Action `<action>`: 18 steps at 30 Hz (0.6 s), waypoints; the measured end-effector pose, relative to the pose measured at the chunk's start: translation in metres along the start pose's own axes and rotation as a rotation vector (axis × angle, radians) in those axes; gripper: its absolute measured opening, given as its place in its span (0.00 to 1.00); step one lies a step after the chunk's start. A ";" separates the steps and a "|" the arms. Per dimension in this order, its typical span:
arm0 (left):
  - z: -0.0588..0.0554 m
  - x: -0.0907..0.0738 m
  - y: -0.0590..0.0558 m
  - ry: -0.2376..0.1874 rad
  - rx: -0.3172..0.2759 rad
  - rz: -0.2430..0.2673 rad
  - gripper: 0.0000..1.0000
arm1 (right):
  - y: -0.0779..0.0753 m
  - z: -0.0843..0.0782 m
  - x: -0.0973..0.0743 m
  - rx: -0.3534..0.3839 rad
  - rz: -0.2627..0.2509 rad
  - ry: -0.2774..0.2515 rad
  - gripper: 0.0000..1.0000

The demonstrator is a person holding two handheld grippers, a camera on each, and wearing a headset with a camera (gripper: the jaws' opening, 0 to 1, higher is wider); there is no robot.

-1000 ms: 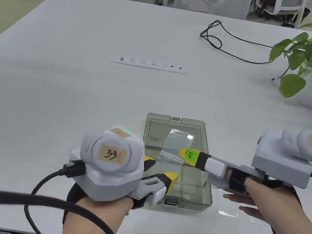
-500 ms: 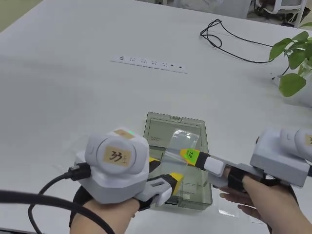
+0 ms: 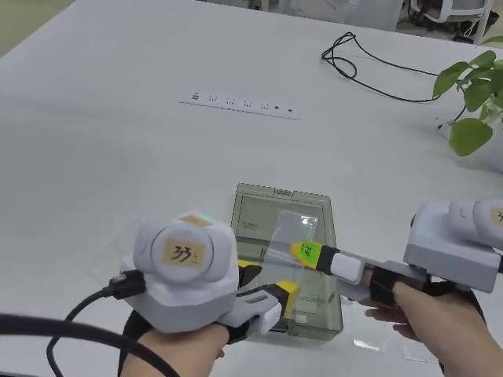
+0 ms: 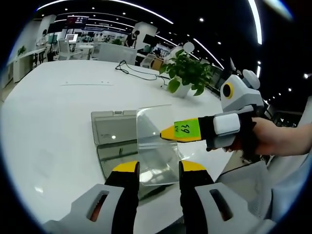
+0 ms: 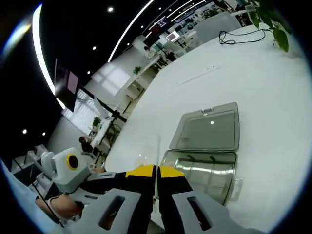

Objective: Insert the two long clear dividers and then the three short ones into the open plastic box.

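Right gripper [image 5: 156, 168] clamps the clear divider [image 4: 152, 122], edge-on in its view, broad-faced before the parted left gripper [image 4: 157, 168].

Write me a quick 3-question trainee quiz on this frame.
1. True or false: the right claw is shut on the clear plastic divider sheet.
2. The lid of the grey-green translucent plastic box is: A shut; B open, laid back flat behind the box; C off and standing upright.
3. Fill in: the left claw has its jaws ____, one on each side of the sheet's lower edge.

Key: 1 true; 2 B; 3 open.
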State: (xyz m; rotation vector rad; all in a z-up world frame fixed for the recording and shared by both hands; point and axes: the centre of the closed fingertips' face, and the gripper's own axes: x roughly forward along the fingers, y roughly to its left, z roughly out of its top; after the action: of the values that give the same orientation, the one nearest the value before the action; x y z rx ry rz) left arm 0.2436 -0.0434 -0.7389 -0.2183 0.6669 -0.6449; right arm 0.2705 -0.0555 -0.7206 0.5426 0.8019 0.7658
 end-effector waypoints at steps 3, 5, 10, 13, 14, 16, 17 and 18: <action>0.000 0.000 -0.002 -0.004 -0.024 -0.006 0.30 | 0.001 0.000 -0.002 -0.004 0.000 0.006 0.02; 0.001 0.001 -0.004 -0.010 -0.035 -0.013 0.31 | 0.001 0.001 -0.005 -0.004 0.001 0.008 0.02; 0.000 0.003 -0.008 -0.007 0.005 -0.025 0.34 | 0.002 -0.002 -0.008 0.025 -0.001 0.009 0.01; -0.001 0.005 -0.009 -0.002 0.018 -0.030 0.42 | 0.002 -0.003 -0.009 0.037 -0.003 0.006 0.01; -0.001 0.005 -0.009 -0.004 0.031 -0.031 0.44 | 0.002 -0.002 -0.009 0.043 -0.006 0.000 0.01; 0.000 0.005 -0.009 -0.006 0.043 -0.035 0.49 | 0.001 -0.002 -0.010 0.042 -0.011 0.001 0.01; 0.000 0.005 -0.009 -0.006 0.050 -0.040 0.50 | 0.000 -0.003 -0.011 0.041 -0.014 0.003 0.01; 0.000 0.006 -0.010 -0.004 0.069 -0.049 0.52 | -0.001 -0.004 -0.011 0.041 -0.017 0.008 0.01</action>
State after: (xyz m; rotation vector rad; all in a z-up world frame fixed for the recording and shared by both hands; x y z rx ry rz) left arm 0.2421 -0.0543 -0.7383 -0.1726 0.6361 -0.7127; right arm 0.2630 -0.0645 -0.7187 0.5692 0.8298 0.7371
